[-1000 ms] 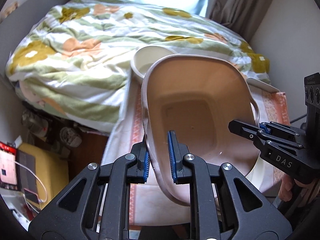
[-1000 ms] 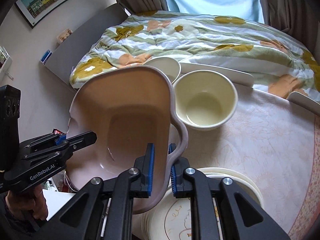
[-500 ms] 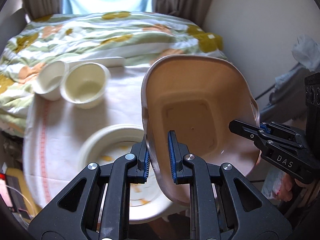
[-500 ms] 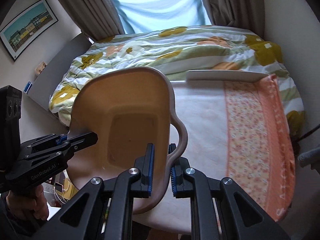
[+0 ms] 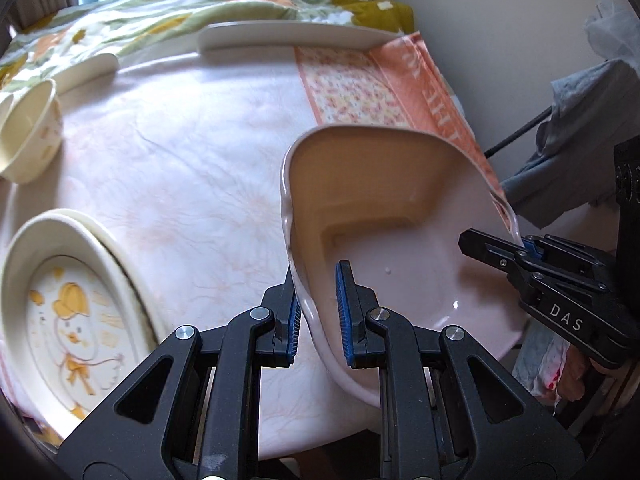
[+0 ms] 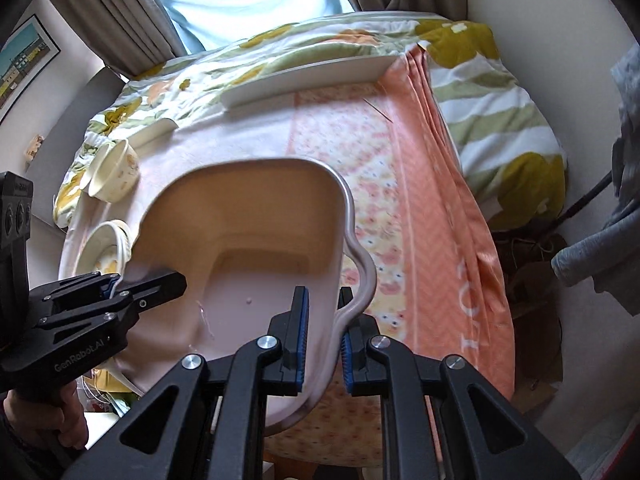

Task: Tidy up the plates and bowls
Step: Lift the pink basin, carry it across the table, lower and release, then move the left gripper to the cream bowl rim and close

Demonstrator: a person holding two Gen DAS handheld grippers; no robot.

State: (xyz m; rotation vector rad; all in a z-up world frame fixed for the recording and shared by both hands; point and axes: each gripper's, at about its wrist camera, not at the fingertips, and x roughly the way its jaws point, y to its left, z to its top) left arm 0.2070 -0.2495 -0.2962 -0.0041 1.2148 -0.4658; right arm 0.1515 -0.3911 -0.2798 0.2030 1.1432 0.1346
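You hold a large pale pink dish (image 5: 400,248) with a squared well and wavy rim, tilted above the counter.

Its left rim sits between the pads of your left hand-held gripper (image 5: 318,312), its right rim between those of your right hand-held gripper (image 6: 322,338). Your stack of cream oval plates (image 5: 76,312), the top one printed with a yellow duck, lies at the counter's near left. Your small cream bowl (image 5: 30,132) stands upright at the far left. A long white rectangular platter (image 5: 288,36) lies along the far edge.
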